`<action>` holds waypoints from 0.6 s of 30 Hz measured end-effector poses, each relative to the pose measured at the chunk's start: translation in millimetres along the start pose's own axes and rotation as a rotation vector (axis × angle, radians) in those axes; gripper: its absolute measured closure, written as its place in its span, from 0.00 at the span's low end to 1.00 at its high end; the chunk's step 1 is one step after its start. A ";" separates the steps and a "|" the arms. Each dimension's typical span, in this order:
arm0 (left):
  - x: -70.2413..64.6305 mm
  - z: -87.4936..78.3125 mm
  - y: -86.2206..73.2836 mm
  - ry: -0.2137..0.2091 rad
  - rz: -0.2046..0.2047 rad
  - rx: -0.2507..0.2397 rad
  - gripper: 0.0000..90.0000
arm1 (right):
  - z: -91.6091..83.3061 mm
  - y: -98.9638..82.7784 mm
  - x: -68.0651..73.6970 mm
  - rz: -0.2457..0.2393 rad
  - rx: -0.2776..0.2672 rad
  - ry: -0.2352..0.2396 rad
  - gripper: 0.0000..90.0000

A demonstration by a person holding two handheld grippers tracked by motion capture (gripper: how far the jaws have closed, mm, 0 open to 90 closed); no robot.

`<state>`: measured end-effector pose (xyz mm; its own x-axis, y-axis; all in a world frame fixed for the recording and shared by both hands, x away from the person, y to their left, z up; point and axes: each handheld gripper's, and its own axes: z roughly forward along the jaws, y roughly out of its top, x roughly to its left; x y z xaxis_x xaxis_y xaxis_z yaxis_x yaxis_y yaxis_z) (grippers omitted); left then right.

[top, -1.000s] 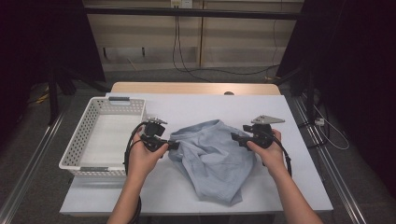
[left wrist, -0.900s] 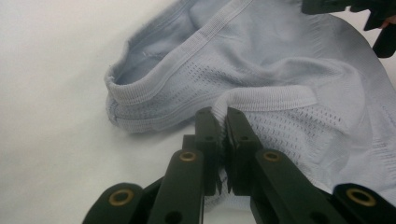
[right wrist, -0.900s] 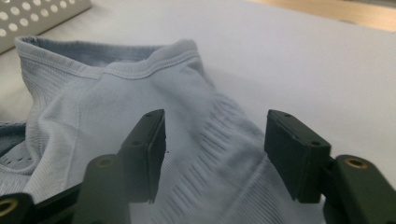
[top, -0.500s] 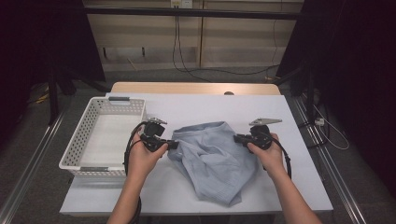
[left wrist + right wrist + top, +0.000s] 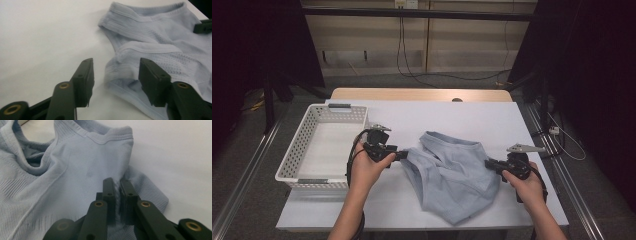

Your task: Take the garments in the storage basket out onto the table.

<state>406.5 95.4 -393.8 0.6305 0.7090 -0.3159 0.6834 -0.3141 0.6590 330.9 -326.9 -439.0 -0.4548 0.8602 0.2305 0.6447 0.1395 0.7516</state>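
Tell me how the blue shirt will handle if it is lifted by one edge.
The shirt lies in soft folds and wrinkles, so it will probably droop rather than hold shape. Its thin ribbed knit looks light. The right hand-held gripper pinches only an edge, so the rest would likely trail behind.

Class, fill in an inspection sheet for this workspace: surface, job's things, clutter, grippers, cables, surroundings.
Surface: white table top, bare around the cloth.
Job's things: crumpled light blue knit garment; empty white perforated plastic basket at its left.
Clutter: nothing seen.
Grippers: left gripper has just been opening, garment edge between its fingers; right gripper shut on garment.
Cables: black cable loops from left gripper.
Surroundings: dark curtains, wall cables.
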 end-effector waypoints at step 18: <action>-8.5 25.9 3.4 -0.078 -0.006 0.006 0.69 | -17.9 -22.0 15.5 -0.007 0.006 -0.011 0.92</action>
<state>412.9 71.9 -406.5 0.6529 0.6597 -0.3722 0.6893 -0.3138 0.6530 298.6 -325.4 -440.9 -0.4525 0.8646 0.2186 0.6457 0.1485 0.7490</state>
